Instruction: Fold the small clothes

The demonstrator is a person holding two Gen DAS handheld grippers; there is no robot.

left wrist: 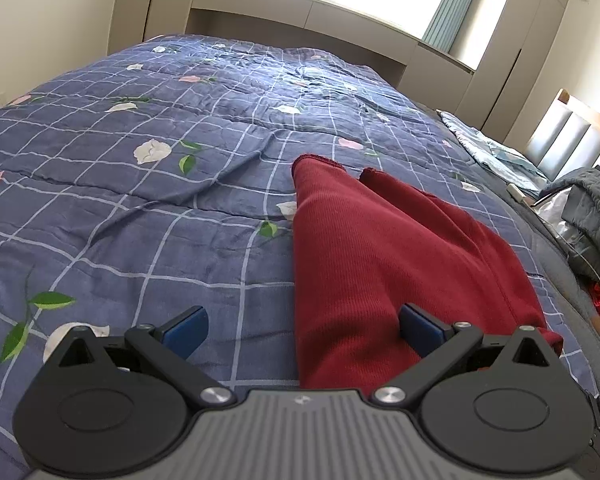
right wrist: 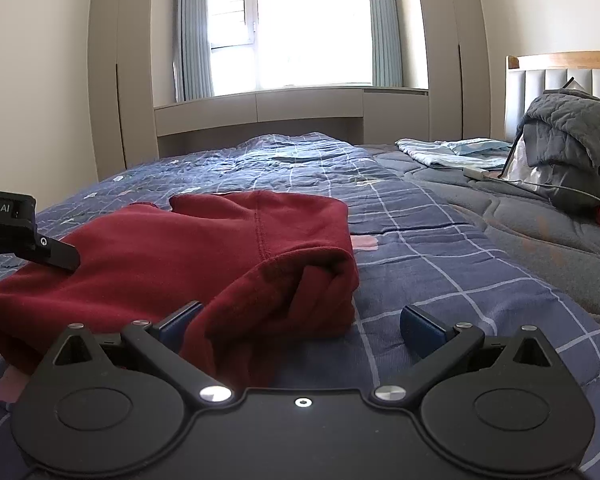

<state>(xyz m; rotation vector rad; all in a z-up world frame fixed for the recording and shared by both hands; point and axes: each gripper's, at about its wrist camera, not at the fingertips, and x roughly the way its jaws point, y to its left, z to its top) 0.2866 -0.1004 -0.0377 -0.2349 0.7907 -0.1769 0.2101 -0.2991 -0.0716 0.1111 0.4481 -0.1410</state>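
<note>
A blue checked quilt (left wrist: 140, 216) with printed flowers covers the bed under both claws. The left claw (left wrist: 303, 330) gapes wide, its right finger over the near end of the dark red garment (left wrist: 364, 248), which stretches away ahead. The right claw (right wrist: 302, 328) is spread open too, the garment's bunched near edge (right wrist: 268, 300) lying between its fingers, toward the left one. Farther right lies a grey blanket heap (right wrist: 568, 128); beyond the bed, low cabinets and a bright curtained window (right wrist: 300, 28)
</note>
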